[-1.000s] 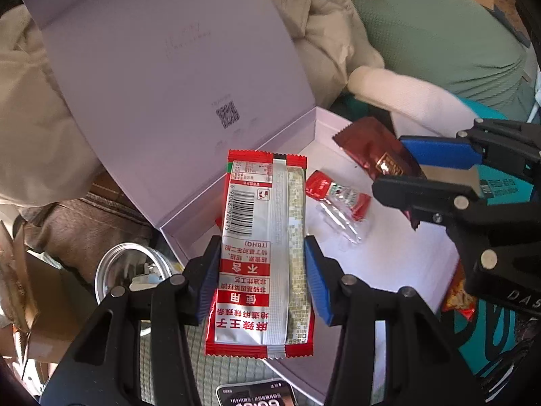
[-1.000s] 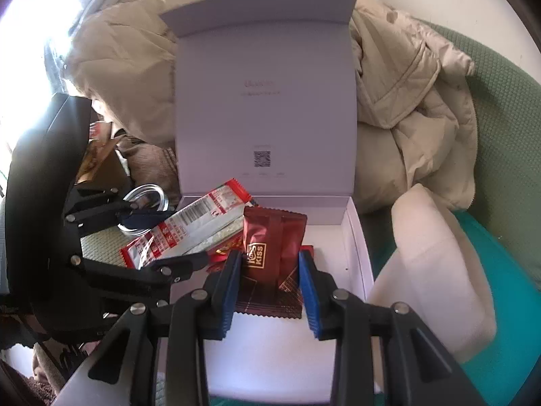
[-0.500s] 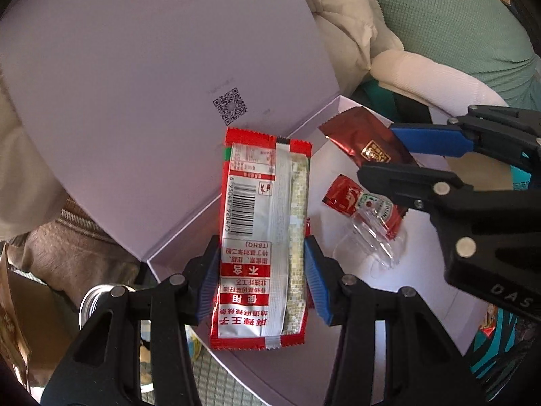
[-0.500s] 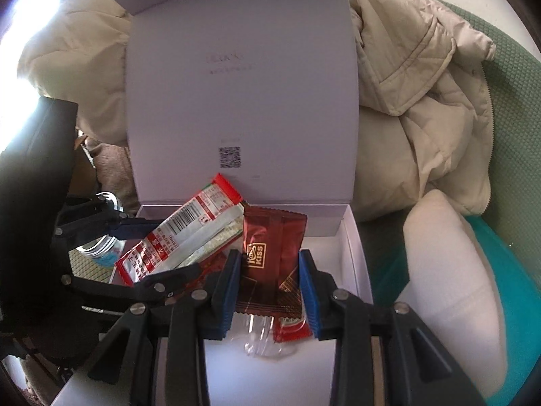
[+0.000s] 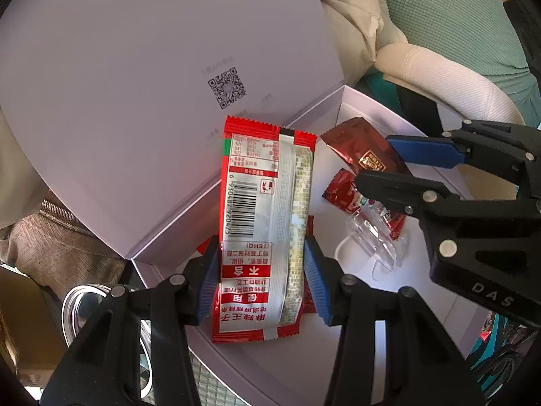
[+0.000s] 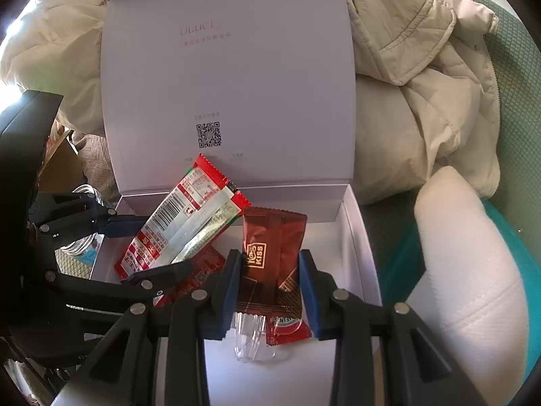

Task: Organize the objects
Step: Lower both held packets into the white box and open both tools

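While the red snack packet (image 5: 262,237) is clamped by the left gripper (image 5: 262,274), the brown packet (image 6: 270,257) is pinched by the right gripper (image 6: 270,291). Both should be lowered flat into the white box (image 6: 355,237), toward twelve o'clock, before release.

the dark red packet (image 6: 270,264) is hiding the top of a ketchup sachet (image 6: 287,330); at 7 o'clock, a glass jar (image 5: 81,308) is sitting half-hidden behind the left gripper (image 5: 262,284).

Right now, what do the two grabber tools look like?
Both match. The left tool and right tool have black plastic arms with round silver rivets and blue ribbed pads on the fingertips. The right tool's body shows white letters "DAS". No cables or sleeves show.
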A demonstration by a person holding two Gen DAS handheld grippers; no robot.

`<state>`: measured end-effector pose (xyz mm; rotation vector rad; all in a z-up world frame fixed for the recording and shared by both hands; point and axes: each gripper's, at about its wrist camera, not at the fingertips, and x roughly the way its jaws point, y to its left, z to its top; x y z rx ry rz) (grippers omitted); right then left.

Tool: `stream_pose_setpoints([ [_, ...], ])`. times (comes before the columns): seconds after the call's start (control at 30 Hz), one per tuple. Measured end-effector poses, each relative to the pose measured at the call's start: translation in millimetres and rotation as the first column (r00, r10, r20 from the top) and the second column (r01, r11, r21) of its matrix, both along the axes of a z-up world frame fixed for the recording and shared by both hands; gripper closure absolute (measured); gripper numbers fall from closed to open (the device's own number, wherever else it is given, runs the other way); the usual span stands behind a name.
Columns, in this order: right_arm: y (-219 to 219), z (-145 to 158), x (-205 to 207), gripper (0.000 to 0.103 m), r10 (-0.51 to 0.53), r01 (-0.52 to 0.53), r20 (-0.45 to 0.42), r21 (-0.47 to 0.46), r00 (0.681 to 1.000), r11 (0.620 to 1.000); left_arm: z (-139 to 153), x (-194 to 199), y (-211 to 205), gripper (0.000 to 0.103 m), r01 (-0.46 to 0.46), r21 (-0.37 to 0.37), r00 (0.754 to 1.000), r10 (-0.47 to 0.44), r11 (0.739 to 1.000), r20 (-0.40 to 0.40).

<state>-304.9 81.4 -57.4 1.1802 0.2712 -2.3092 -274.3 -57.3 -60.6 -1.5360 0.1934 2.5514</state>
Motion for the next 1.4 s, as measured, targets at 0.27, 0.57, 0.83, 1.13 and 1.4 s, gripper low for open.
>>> stream_pose_setpoints([
  [0.27, -0.4, -6.2, -8.6, 0.069, -0.005, 0.005, 0.024, 0.013, 1.000, 1.000, -5.0, 3.1, 0.5, 0.057, 0.002, 0.010, 1.000, -0.003, 1.000, 0.017],
  [0.57, 3.0, -13.6, -7.7, 0.069, -0.017, 0.016, 0.041, 0.031, 0.999, 0.999, -7.0, 6.6, -2.0, 0.057, -0.009, 0.017, 1.000, 0.008, 1.000, 0.014],
  [0.83, 3.9, -17.6, -8.6, 0.068, -0.028, 0.026, 0.058, 0.036, 0.998, 0.999, -8.3, 9.9, -6.1, 0.057, -0.024, 0.035, 1.000, 0.024, 0.999, 0.009],
  [1.13, 2.7, -20.2, -7.8, 0.068, -0.038, 0.035, 0.051, 0.051, 0.998, 0.998, -8.9, 12.0, -8.5, 0.057, -0.034, 0.042, 0.999, 0.034, 0.999, 0.005],
  [1.4, 1.7, -17.2, -4.6, 0.067, -0.049, 0.045, 0.052, 0.062, 0.997, 0.997, -5.9, 16.6, -11.3, 0.055, -0.054, 0.060, 0.999, 0.054, 0.997, 0.000],
])
